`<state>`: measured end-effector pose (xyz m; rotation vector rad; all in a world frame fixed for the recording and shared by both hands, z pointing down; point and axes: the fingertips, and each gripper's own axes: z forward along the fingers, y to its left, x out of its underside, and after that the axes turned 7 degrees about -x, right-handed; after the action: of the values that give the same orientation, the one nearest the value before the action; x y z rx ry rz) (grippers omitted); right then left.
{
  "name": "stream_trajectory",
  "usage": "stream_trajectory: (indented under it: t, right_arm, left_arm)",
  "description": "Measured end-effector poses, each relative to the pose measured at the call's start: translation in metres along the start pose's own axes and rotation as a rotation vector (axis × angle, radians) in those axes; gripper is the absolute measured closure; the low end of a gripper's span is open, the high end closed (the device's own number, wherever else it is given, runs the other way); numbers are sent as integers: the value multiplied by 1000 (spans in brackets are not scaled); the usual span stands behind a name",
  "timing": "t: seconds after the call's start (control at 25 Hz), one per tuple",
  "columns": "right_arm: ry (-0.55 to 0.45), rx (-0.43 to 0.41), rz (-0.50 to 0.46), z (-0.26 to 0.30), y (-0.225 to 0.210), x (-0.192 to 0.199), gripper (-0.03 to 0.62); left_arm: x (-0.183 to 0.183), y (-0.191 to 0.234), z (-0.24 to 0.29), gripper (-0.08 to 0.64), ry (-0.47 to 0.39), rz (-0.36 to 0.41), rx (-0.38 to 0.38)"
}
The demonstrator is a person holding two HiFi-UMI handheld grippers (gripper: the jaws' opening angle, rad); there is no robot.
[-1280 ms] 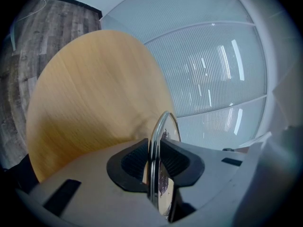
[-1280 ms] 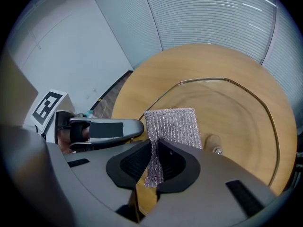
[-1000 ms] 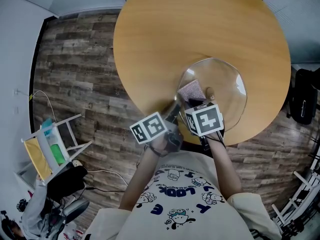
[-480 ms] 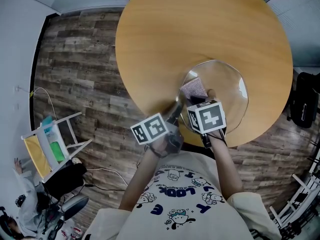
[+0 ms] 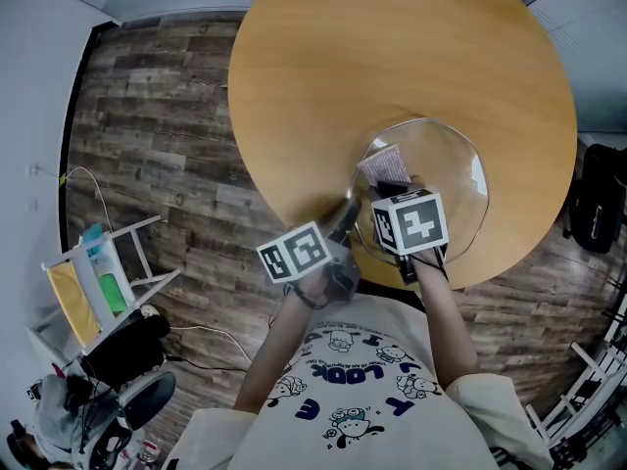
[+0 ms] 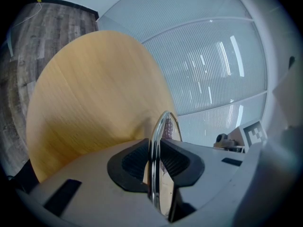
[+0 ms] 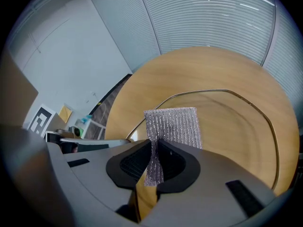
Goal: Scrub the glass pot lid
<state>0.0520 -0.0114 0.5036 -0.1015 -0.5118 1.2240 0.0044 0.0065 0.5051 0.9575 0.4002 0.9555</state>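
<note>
The right gripper (image 5: 394, 190), jaws clenched on the silvery mesh scrubbing cloth (image 5: 384, 164), has slid it up-frame across the round glass pot lid (image 5: 456, 179) at the round wooden table's (image 5: 392, 47) lower edge. The left gripper (image 5: 344, 218) has its jaws clamped on the rim. Scrubbing looks under way.

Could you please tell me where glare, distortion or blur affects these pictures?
Head view: a bright reflection glares on the glass lid, and fisheye distortion bends the table edge. Left gripper view: the lid's metal rim mirrors light, and the blinds curve strongly. Right gripper view: the scrubbing cloth is sharp, and the corners are vignetted dark.
</note>
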Motion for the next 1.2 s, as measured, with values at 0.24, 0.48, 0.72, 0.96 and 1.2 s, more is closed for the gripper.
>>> stream_trajectory:
  t: [0.24, 0.48, 0.72, 0.96, 1.2]
  right_arm:
    - [-7, 8, 5, 1, -5, -6, 534]
    - [-12, 17, 3, 0, -10, -14, 533]
    - [-32, 20, 9, -1, -17, -19, 534]
    - [-41, 36, 24, -4, -24, -22, 532]
    - [-58, 45, 38, -3, -35, -27, 533]
  left_arm:
    - [-1, 1, 0, 485, 0, -1, -2]
    - [-2, 0, -1, 485, 5, 1, -4]
    - [0, 1, 0, 485, 5, 0, -3]
    - [0, -1, -1, 485, 6, 1, 0]
    - [1, 1, 1, 485, 9, -1, 2]
